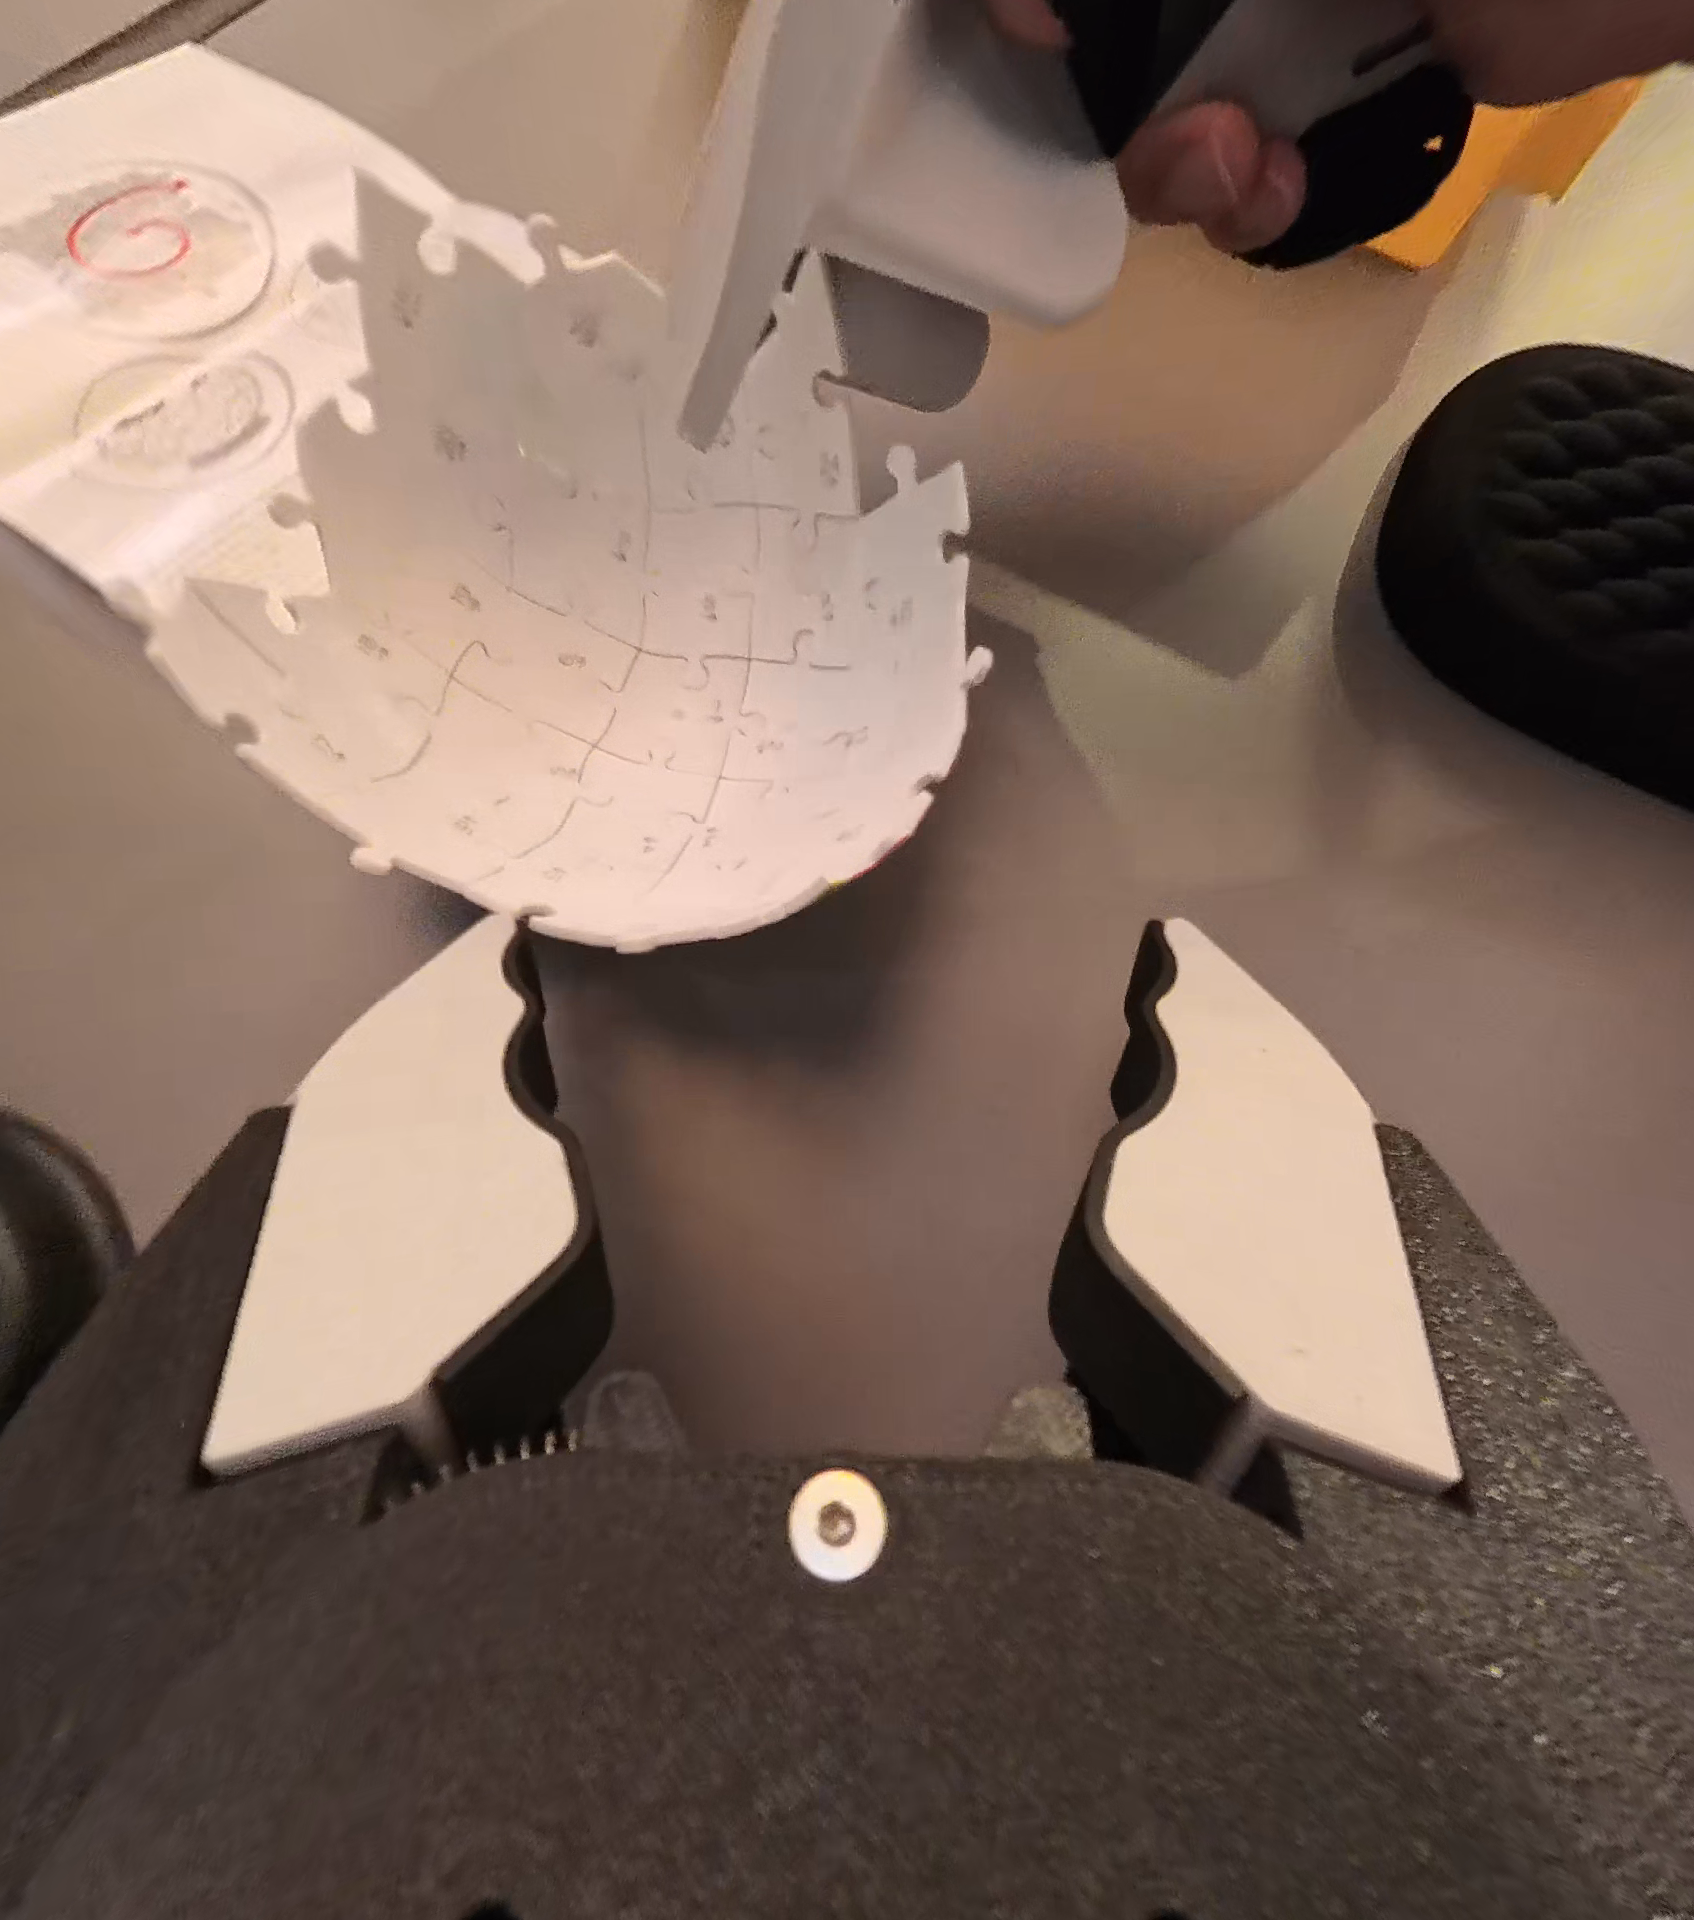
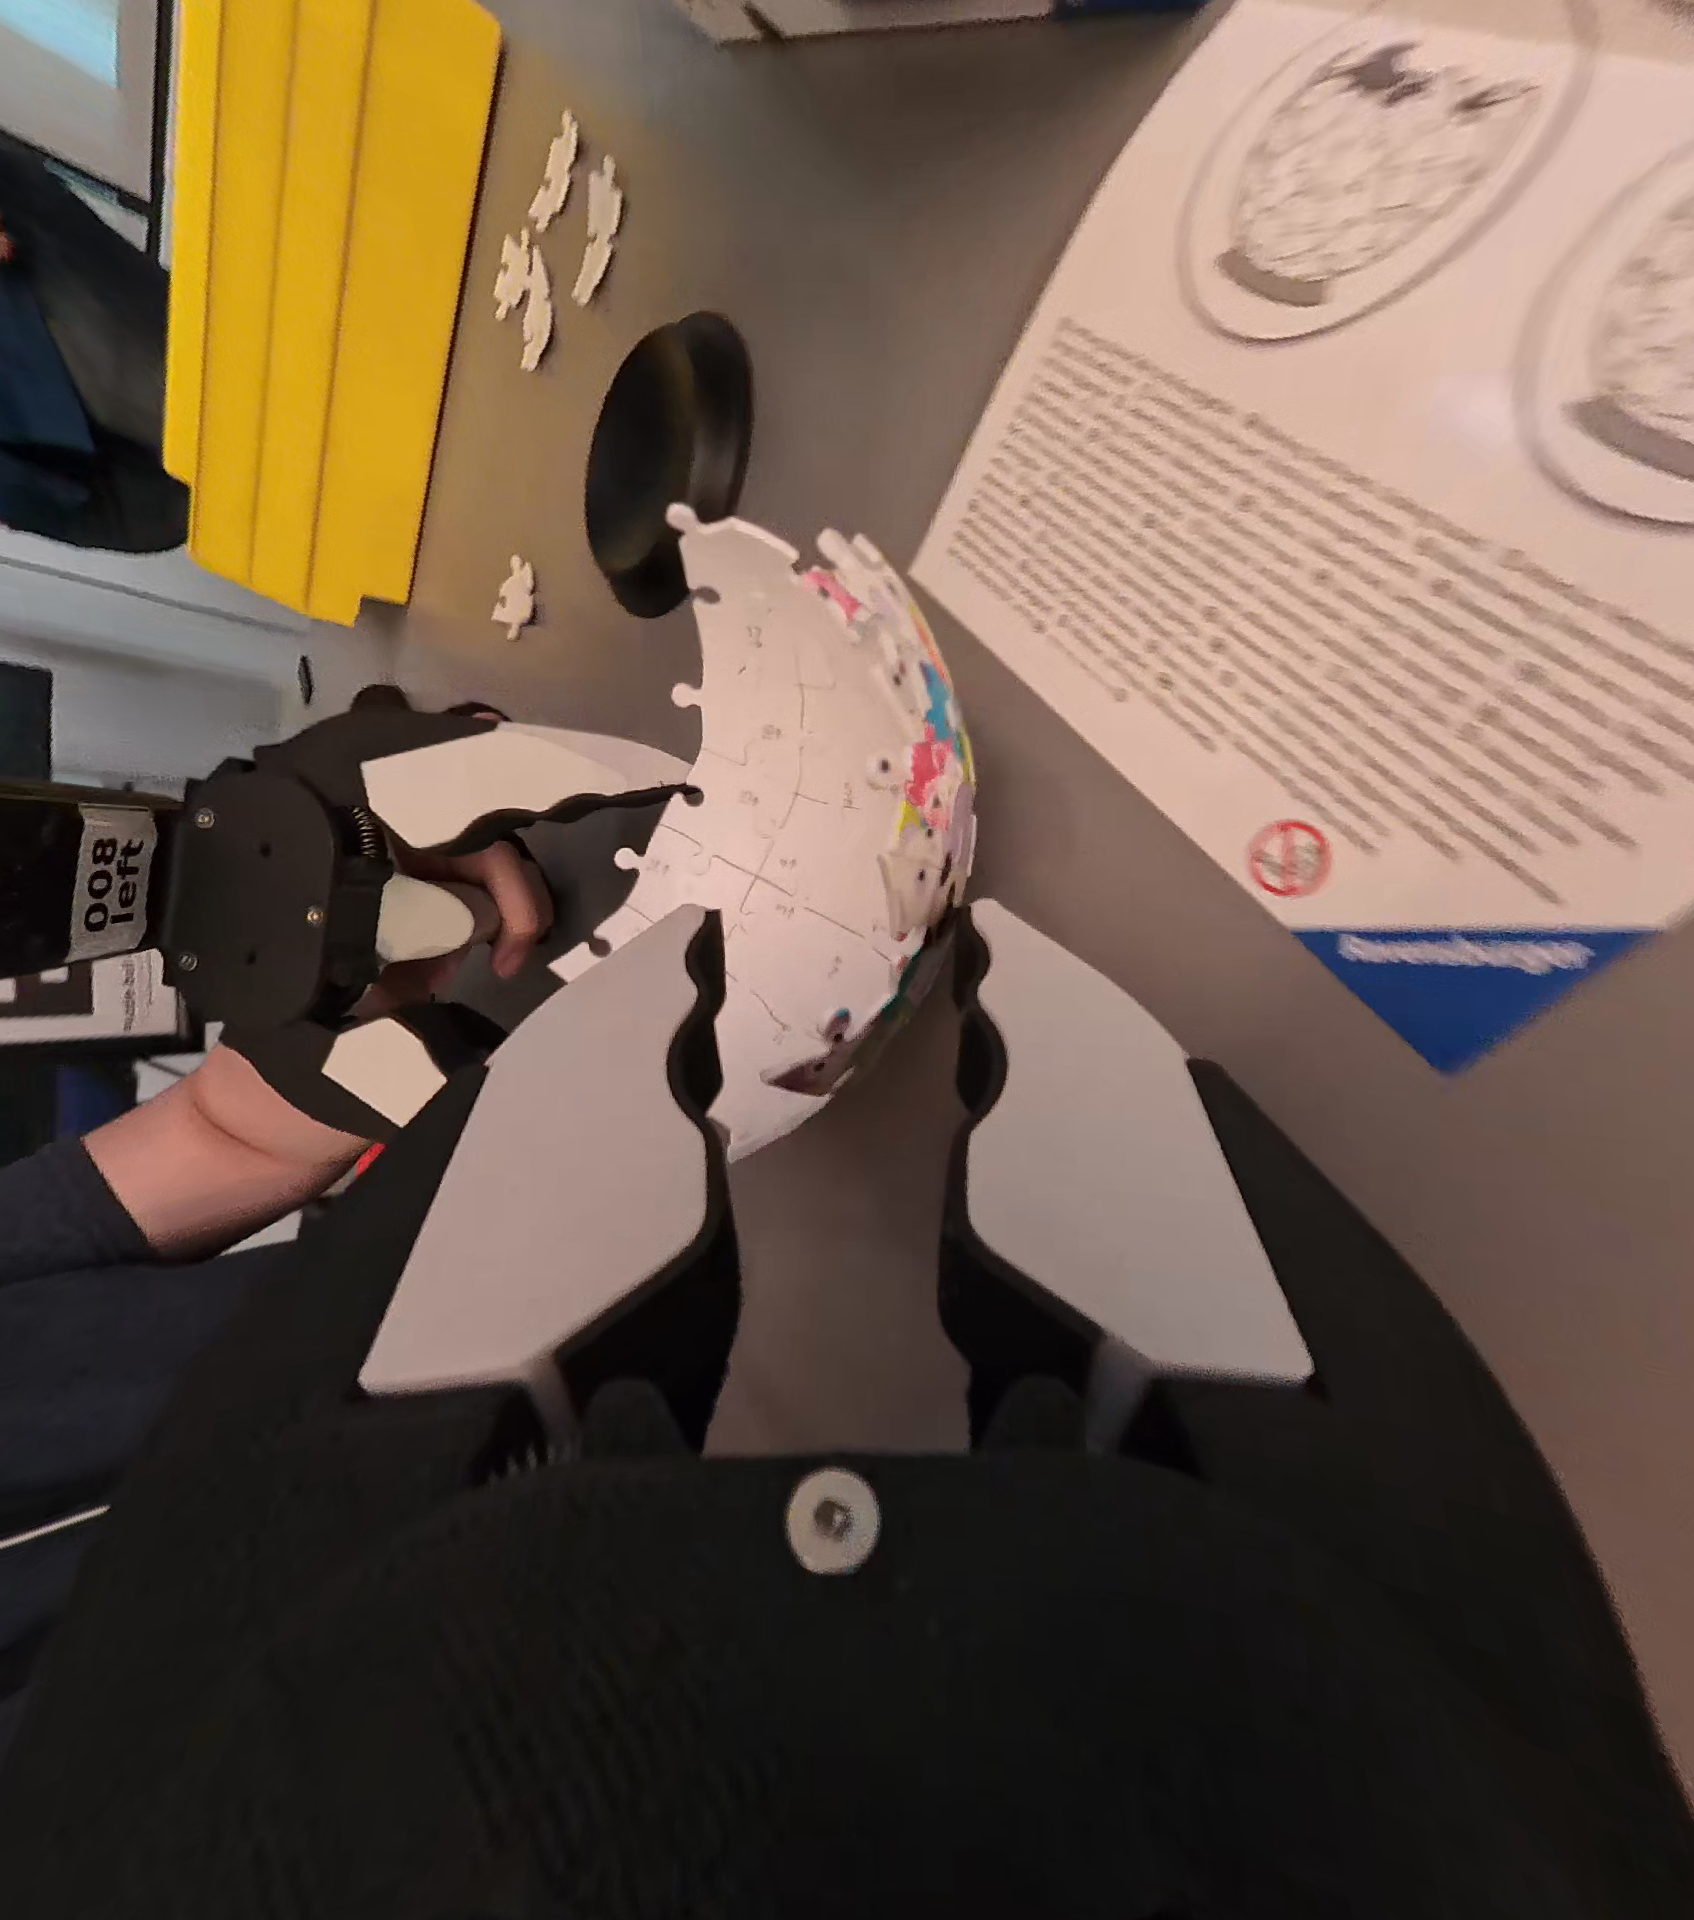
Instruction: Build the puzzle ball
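Note:
The half-built puzzle ball (image 1: 614,665) is an open shell, white inside and coloured outside (image 2: 926,769), with a jagged rim. My right gripper (image 2: 835,925) is shut on the shell's wall, one finger inside and one outside. In the left wrist view it (image 1: 801,384) comes down from the top onto the far rim. My left gripper (image 1: 838,940) is open and empty, and its left fingertip sits at the shell's near rim. In the right wrist view it (image 2: 604,894) reaches in from the left, one fingertip touching the rim. Several loose white pieces (image 2: 552,239) lie far off, and one single piece (image 2: 516,597) nearer.
A black round stand (image 2: 671,457) sits just beyond the shell. A printed instruction sheet (image 2: 1342,520) lies to the right; it also shows in the left wrist view (image 1: 95,312). A yellow folder (image 2: 323,301) lies at the far left. A black padded rest (image 1: 1601,592) lies on the grey table (image 1: 95,831). Tip to tip, the grippers are about 9 centimetres apart. Measured from the fingertips, the yellow folder (image 2: 323,301) is 35 centimetres or so from the left gripper and 45 centimetres from the right.

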The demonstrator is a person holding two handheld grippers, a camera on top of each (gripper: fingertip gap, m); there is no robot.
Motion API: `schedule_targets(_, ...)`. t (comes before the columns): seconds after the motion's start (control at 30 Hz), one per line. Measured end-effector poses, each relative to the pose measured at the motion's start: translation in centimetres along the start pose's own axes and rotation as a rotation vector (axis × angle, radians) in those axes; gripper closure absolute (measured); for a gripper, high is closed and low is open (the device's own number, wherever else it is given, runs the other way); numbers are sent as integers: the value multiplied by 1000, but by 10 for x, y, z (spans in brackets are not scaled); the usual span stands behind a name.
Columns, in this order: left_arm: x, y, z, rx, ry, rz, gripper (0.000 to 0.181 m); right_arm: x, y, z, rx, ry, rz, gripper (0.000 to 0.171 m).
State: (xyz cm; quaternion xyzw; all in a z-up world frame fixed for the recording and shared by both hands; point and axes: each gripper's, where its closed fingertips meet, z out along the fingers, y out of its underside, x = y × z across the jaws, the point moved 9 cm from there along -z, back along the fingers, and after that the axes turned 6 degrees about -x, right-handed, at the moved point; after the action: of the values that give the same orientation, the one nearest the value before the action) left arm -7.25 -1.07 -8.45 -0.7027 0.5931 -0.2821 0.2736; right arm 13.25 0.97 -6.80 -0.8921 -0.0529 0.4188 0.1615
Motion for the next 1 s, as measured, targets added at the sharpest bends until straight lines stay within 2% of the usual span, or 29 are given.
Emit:
schedule_targets(0.3,16,37,-43,23,-85,-120,75,-35,-15,51,-185,-39,-104,127)
schedule_targets(0.53,30,51,-58,59,-102,-151,76,-48,-15,71,-252,-56,-137,126)
schedule_targets(0.73,28,54,-70,114,-110,-166,75,-49,-15,73,-246,-84,-149,127)
schedule_targets(0.87,31,57,-97,171,-135,-163,75,-50,-21,65,-194,-98,-170,127)
schedule_targets(0.93,29,63,-117,192,-182,-153,76,-50,-24,57,-177,-92,-177,127)
schedule_targets(1.0,13,75,-136,170,-294,-156,81,-52,-28,44,-127,-85,-200,127)
